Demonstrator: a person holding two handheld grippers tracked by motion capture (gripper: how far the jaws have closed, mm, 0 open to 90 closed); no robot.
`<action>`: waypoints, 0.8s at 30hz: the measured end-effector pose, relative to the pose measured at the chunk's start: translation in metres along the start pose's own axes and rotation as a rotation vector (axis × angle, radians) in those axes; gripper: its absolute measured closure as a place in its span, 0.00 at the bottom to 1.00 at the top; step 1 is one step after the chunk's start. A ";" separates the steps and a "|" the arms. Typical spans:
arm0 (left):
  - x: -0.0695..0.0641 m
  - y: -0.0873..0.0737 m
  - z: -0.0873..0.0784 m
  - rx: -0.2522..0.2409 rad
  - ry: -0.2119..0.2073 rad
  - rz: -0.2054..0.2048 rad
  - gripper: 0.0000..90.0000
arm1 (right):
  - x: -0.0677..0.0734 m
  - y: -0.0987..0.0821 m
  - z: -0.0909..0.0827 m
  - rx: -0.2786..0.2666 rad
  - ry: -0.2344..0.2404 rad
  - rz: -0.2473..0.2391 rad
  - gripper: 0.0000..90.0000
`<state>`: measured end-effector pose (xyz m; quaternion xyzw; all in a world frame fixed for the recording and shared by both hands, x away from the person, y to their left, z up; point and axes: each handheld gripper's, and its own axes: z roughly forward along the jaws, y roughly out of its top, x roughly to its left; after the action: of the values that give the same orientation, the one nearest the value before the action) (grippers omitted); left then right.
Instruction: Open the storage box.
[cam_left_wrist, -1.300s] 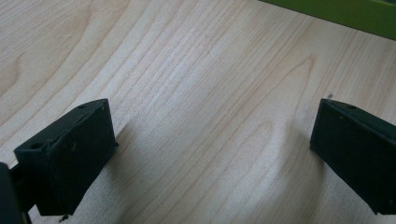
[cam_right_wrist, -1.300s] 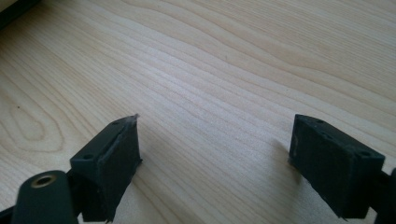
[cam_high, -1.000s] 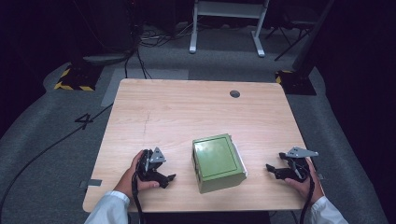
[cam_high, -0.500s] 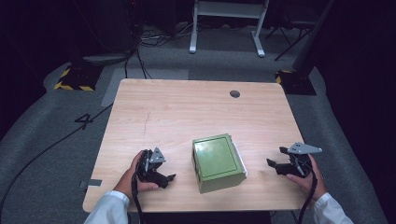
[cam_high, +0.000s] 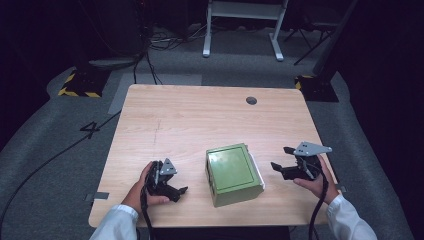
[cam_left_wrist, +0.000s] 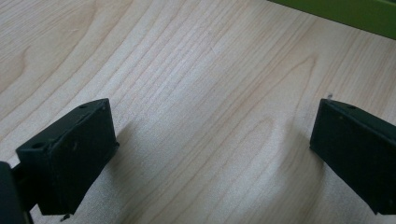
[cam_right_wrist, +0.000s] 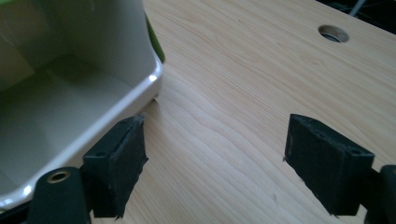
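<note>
— Fingers (cam_right_wrist: 116, 163) on my right gripper (cam_high: 287, 167) are spread with nothing between them, just right of the green box (cam_high: 233, 173); my left gripper (cam_high: 172, 189), left of the box, is spread and empty too.

— I'd slip one right finger inside the pale open side and pinch its wall squarely.

— Agreed, though I can't tell how deep the box goes.

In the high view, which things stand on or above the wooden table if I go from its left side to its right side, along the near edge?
Left gripper held in the person's left hand, jaws apart → green box-shaped container lying on its side on the light wooden table → right gripper with the grey three-cornered plate, jaws apart.
</note>
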<state>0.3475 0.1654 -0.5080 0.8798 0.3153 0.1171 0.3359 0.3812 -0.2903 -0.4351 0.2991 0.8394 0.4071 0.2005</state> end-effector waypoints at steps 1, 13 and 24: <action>0.000 0.000 0.000 -0.001 0.000 0.000 0.01 | 0.002 0.003 0.003 0.000 0.006 -0.005 0.23; 0.000 0.000 0.000 -0.001 -0.001 0.000 0.01 | 0.024 0.017 0.026 0.004 0.079 -0.036 0.25; 0.000 0.000 0.000 0.000 0.000 0.000 0.01 | 0.026 0.009 0.043 0.040 0.115 -0.021 0.24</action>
<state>0.3476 0.1654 -0.5080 0.8799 0.3152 0.1171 0.3359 0.3900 -0.2446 -0.4552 0.2704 0.8607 0.4046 0.1499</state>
